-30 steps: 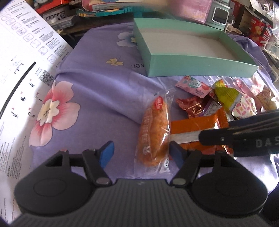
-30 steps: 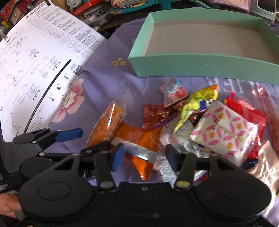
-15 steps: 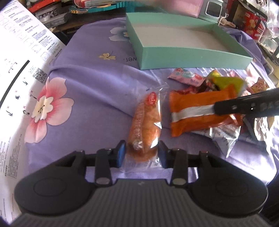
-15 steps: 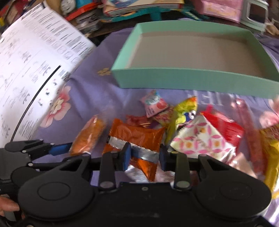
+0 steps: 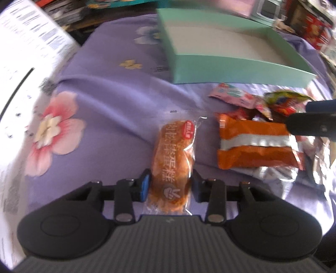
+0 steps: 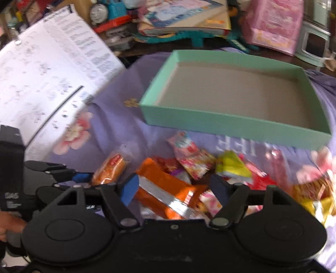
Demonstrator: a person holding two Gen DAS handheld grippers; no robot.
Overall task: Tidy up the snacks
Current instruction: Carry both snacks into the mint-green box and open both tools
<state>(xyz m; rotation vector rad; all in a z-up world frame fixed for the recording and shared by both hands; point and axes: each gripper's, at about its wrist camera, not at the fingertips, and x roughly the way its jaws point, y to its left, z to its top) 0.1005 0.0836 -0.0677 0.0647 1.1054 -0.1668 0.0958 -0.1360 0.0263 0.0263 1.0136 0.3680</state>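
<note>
The wrapped cake (image 5: 172, 166) was seen low in the centre of the left wrist view, its long axis running up the frame toward the teal box (image 5: 235, 69) at upper right, and it was clamped at its near end by the left gripper (image 5: 170, 185), whose jaws had just been closing. The right gripper (image 6: 175, 190) had just been opened wide, with the orange packet (image 6: 166, 189) left lying loose between its jaws.

Home, likely a child's room or play corner: purple floral cloth (image 5: 117, 100) spread as the work surface, toy train (image 6: 109, 10), picture books (image 6: 189, 19), pink toy box (image 6: 275, 23) and a mint toy appliance (image 6: 315, 42) cluttered behind; big instruction sheet (image 6: 48, 69) at left.
</note>
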